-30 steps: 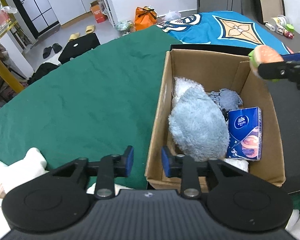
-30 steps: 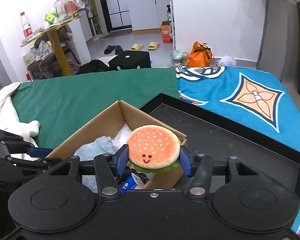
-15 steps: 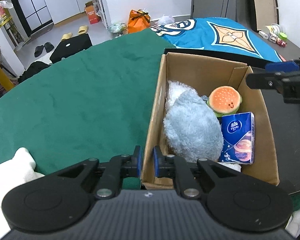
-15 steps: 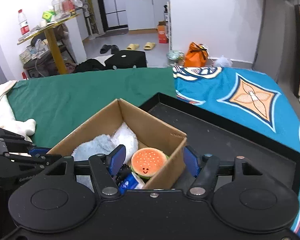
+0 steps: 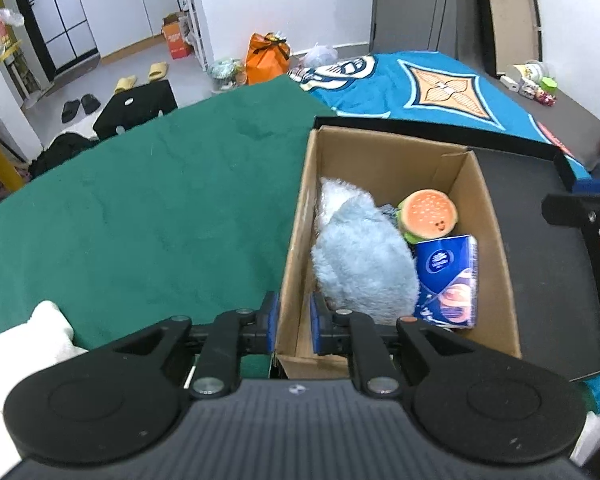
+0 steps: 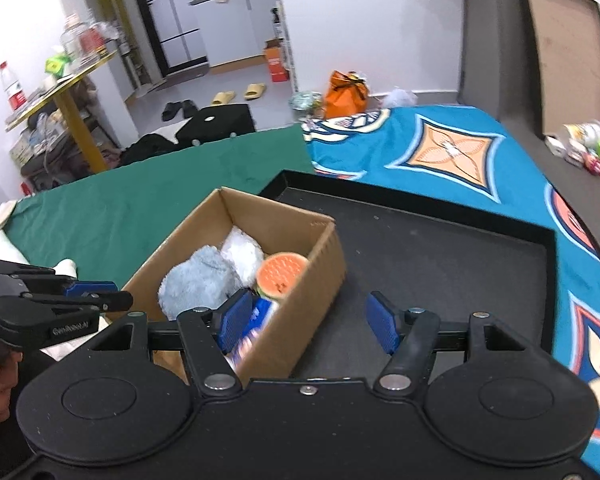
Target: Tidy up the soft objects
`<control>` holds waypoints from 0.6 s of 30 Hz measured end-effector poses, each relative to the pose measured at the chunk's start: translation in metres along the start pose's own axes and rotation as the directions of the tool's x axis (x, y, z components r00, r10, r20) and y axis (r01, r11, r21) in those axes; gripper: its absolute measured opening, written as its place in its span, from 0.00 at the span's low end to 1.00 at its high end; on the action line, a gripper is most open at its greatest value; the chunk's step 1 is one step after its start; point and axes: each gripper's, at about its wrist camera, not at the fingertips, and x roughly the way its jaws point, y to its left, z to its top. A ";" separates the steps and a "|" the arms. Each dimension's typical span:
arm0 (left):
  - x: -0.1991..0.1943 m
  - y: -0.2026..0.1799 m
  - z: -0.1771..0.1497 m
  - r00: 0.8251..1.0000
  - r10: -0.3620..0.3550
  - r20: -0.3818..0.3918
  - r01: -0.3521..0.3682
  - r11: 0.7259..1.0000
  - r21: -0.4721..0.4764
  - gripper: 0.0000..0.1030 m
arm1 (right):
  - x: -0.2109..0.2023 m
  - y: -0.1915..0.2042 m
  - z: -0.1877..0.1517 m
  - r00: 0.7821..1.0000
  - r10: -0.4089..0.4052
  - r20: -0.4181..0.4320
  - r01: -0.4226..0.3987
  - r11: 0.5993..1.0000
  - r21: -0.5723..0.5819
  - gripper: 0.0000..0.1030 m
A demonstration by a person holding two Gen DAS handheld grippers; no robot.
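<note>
The left gripper [image 5: 293,322] was clenched on the near left wall of the cardboard box [image 5: 496,248], one blue pad outside the wall and the other inside, both pressed against the cardboard. In the right wrist view the same gripper [image 6: 96,294] showed at the left edge, at the near left corner of the box [image 6: 320,280].

The right gripper [image 6: 310,322] was released, its blue pads spread wide and holding nothing. It sat over the near right wall of the box, the left pad above the inside of the box and the right pad above the black tray [image 6: 460,248]. In the left wrist view only part of it [image 5: 592,200] showed, at the right edge, so its state could not be read there.

The burger toy [image 5: 428,218] lay inside the box, toward the far right, just beyond a blue tissue pack [image 5: 448,280] and touching it. A fluffy blue plush [image 5: 360,256] filled the left half of the box, with a white fluffy item [image 5: 332,196] behind it at the far left. In the right wrist view the burger toy [image 6: 282,274] rested against the right wall.

The box stood at the left end of the tray [image 5: 540,240], beside a green cloth [image 5: 160,220]. A blue patterned blanket [image 5: 428,88] lay farther back. A white cloth [image 5: 32,340] sat at the near left.
</note>
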 end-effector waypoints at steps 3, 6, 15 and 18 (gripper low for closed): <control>-0.011 -0.002 0.003 0.999 -0.051 0.006 0.051 0.999 -0.003 0.14 | -0.015 -0.006 -0.005 1.000 -0.017 0.011 0.017 0.999 0.045 0.72; -0.022 -0.009 0.005 0.998 -0.054 0.010 0.054 0.998 0.013 0.17 | -0.032 -0.011 -0.010 0.999 -0.037 0.033 0.035 0.996 0.081 0.77; -0.061 -0.027 0.007 0.996 -0.077 0.053 0.074 0.996 0.045 0.60 | -0.076 -0.026 -0.023 0.994 -0.064 0.085 0.048 0.983 0.179 0.93; -0.075 -0.032 0.007 0.995 -0.084 0.061 0.080 0.995 0.054 0.68 | -0.090 -0.031 -0.028 0.992 -0.070 0.103 0.047 0.976 0.214 0.98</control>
